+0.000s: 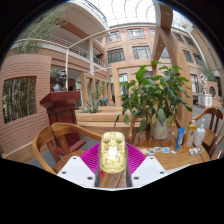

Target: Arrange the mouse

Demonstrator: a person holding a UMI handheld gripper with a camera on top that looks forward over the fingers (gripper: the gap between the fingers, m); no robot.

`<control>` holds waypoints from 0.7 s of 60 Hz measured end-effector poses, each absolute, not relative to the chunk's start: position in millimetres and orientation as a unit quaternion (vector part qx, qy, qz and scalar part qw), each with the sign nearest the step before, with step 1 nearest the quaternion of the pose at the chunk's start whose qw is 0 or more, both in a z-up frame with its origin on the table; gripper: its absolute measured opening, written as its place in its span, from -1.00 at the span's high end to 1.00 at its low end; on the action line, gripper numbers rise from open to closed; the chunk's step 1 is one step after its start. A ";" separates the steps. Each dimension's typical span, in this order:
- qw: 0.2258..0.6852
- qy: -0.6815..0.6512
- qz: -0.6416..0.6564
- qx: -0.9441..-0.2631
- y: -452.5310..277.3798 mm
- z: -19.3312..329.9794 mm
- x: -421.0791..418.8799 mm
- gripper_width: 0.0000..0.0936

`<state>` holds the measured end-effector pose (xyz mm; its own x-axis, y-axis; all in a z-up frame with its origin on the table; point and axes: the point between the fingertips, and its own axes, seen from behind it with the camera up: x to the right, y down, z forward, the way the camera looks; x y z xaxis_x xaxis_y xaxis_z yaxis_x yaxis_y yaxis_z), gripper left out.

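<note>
While the gripper (pixel 112 168) is raised above a wooden table (pixel 170 160), its fingers are closed against both sides of a pale yellow mouse (pixel 113 152), pink pads (pixel 93 158) showing beside it. Beyond the mouse stand a chair (pixel 60 135), a potted plant (pixel 155 100) and blue-topped bottles (pixel 192 135). A brick building (pixel 35 80) fills the background.

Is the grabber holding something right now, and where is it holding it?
Yes. The gripper holds a pale, see-through mouse, squeezed by its two sides between the pink pads, lifted in front of the potted plant.
</note>
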<state>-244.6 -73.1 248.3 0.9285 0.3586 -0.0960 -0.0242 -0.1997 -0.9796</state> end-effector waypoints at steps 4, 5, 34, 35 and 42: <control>0.652 -0.100 0.137 -0.739 -66.5 278.7 -204.1 0.26; 0.654 -0.095 0.133 -0.738 -62.4 281.9 -192.2 0.26; 0.452 -0.001 -0.004 -0.892 -4.0 14.3 37.3 0.18; 0.447 0.000 -0.001 -0.895 -4.9 9.9 37.9 0.15; 0.422 0.004 0.016 -0.906 -8.5 -8.0 36.3 0.00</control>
